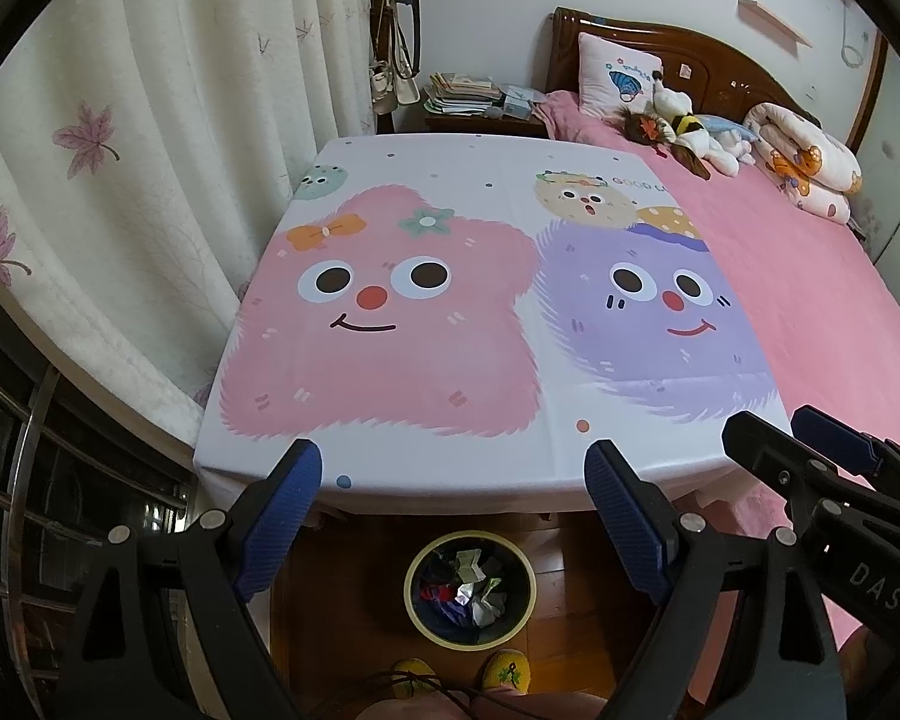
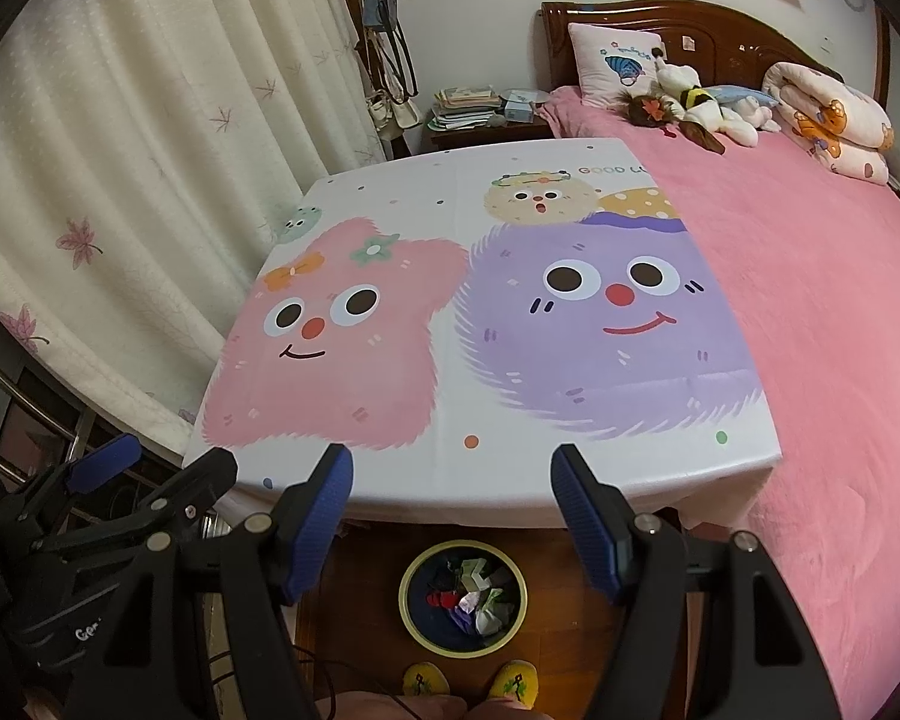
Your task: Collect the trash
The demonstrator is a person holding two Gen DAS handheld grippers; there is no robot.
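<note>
My left gripper (image 1: 453, 483) hangs released, nothing between its blue fingers (image 1: 288, 501). My right gripper (image 2: 450, 483) is likewise spread wide and empty. Below and between the fingertips of each sits the bin (image 1: 470, 590) on the wood floor, holding crumpled trash (image 1: 473, 591) of paper and dark scraps. Just nearer me than the bin are my yellow slippers (image 2: 426, 681). Beyond my fingertips lies the table (image 2: 510, 468), covered in a cartoon cloth; to the right of it is the pink bed (image 2: 822, 300).
</note>
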